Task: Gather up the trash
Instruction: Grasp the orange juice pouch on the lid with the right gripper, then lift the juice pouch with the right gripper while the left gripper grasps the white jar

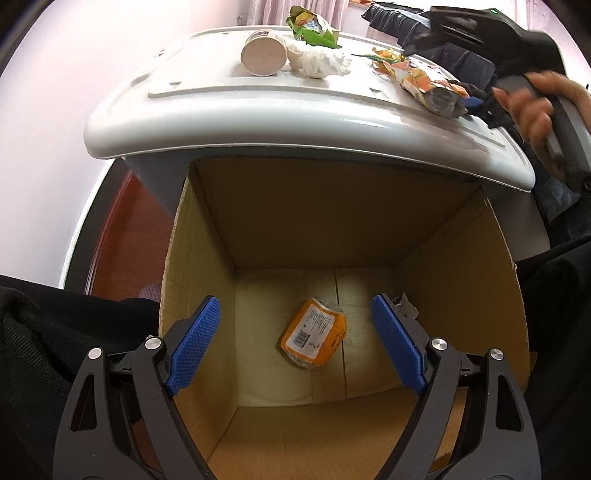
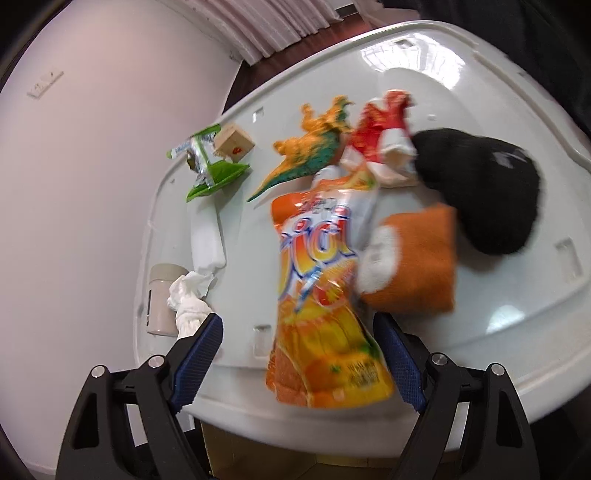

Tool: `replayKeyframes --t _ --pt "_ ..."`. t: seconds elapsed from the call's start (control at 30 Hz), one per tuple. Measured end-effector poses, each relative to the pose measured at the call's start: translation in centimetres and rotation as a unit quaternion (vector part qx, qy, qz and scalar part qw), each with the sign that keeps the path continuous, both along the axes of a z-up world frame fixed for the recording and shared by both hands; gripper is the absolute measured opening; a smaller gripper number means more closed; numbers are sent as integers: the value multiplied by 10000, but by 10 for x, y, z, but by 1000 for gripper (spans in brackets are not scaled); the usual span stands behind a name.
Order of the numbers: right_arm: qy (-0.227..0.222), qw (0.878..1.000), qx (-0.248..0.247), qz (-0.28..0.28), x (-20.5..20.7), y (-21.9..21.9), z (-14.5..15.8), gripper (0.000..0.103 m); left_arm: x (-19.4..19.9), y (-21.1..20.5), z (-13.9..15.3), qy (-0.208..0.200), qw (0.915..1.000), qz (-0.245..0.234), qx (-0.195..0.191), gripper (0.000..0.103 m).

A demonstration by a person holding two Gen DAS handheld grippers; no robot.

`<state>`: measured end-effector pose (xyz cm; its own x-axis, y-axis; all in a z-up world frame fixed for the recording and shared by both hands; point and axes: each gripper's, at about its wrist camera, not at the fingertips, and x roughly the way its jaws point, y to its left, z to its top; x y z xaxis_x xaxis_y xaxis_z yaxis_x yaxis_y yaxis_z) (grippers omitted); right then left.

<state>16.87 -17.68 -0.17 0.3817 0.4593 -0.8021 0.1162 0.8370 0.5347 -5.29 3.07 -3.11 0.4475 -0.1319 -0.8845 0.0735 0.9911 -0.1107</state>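
Note:
My left gripper (image 1: 295, 343) is open and empty above a cardboard box (image 1: 295, 229); an orange packet (image 1: 314, 334) lies on the box floor. My right gripper (image 2: 297, 354) is open around the lower end of an orange snack bag (image 2: 321, 295) lying on the white table (image 2: 498, 288); its jaws stand wide apart on either side. In the left wrist view the same bag (image 1: 421, 83) lies at the table's right, with the right gripper (image 1: 476, 101) at its end. A paper cup (image 1: 264, 55), crumpled tissue (image 1: 321, 62) and a green wrapper (image 1: 314, 26) lie farther back.
On the table there are also a toy dinosaur (image 2: 314, 147), a red-and-white wrapper (image 2: 384, 129), a black cloth item (image 2: 487, 184), an orange cloth (image 2: 417, 258), a small cardboard cube (image 2: 234, 146) and a green wrapper (image 2: 210, 170). The box stands below the table's front edge.

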Motion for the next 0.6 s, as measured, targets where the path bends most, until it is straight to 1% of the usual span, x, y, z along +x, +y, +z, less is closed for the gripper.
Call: replayKeyframes --t 0.1,0.17,0.2,0.23,0.3,0.33,0.37,0.4,0.43,0.5,0.53,0.57,0.6 --pt "96 9986 -508 85 12 19 -3 83 -1 3 0 -2 10000 39 -66 82" --pt "143 9954 -947 21 21 34 -3 83 -1 5 1 -16 9999 69 -110 82" --pt "173 9942 -1060 23 23 37 -3 83 -1 6 2 -21 9999 85 -137 82" --pt "206 9912 -1309 24 26 45 -3 81 -1 6 2 -19 9998 90 -150 82" --pt "221 9838 -1777 64 29 56 -4 72 0 7 2 -11 9998 108 -186 82" --pt "167 9755 -2190 107 29 62 -5 59 0 8 2 -11 9997 113 -202 82" --pt "99 9689 -2468 133 28 67 -6 56 0 9 2 -12 9997 123 -230 82" --pt "-4 9659 -2587 113 26 70 -7 53 0 9 3 -21 9996 132 -249 82" --pt "-91 9663 -2572 85 22 65 -6 44 -1 9 3 -28 9996 138 -258 82" --pt "-241 9664 -2557 43 18 65 -4 39 -1 11 5 -55 9995 158 -273 82" --pt "-331 9718 -2334 14 14 61 -2 35 -1 12 5 -65 9995 168 -278 82" --pt "-402 9767 -2107 -4 11 60 2 35 -1 13 6 -81 9993 189 -296 82" --pt "-561 9844 -1670 -36 3 53 9 35 -2 14 6 -92 9993 206 -314 82"
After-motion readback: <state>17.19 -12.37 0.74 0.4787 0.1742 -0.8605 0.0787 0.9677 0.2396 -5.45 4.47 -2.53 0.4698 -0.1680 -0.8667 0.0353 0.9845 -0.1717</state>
